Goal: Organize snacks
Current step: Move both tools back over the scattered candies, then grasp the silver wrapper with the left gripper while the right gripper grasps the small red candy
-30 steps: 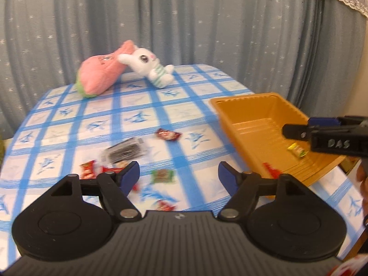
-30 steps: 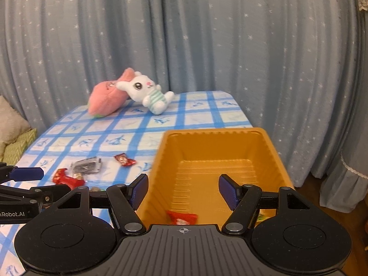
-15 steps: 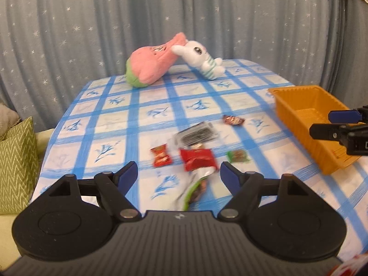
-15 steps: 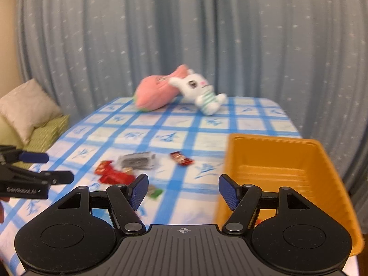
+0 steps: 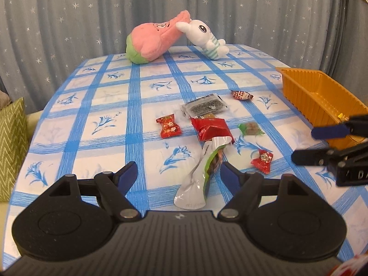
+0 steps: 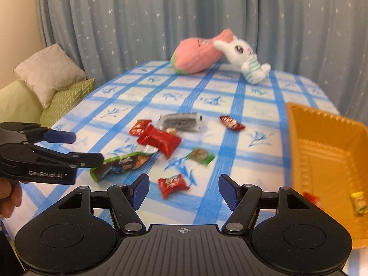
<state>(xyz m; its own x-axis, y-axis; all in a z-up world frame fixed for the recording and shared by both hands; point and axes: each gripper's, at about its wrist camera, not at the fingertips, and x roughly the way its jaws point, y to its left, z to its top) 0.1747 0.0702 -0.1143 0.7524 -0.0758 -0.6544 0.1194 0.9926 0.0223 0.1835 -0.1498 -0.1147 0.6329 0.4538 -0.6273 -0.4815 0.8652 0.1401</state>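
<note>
Snack packets lie scattered mid-table [image 5: 110, 105]; the tray [image 5: 319, 101] sits at the right edge, two small packets [image 6: 357, 201] inside it; two plush toys [image 5: 174, 39] lie touching at the far end, before the curtain [image 5: 69, 11]; cushions [image 6: 50, 80] lie left of the table; the long pouch [image 5: 202, 172] lies nearest, between the left claw [image 5: 179, 177] fingers; a candy [image 6: 173, 184] lies between the right claw [image 6: 182, 189] fingers.

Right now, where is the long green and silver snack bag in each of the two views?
Left wrist view: the green and silver snack bag lies low in the centre, between the open left claw fingers, silver side up.
Right wrist view: it lies left of centre, printed side showing, beside the left claw tip.
Shared landmark: the big red packet touching the bag's far end.
</note>
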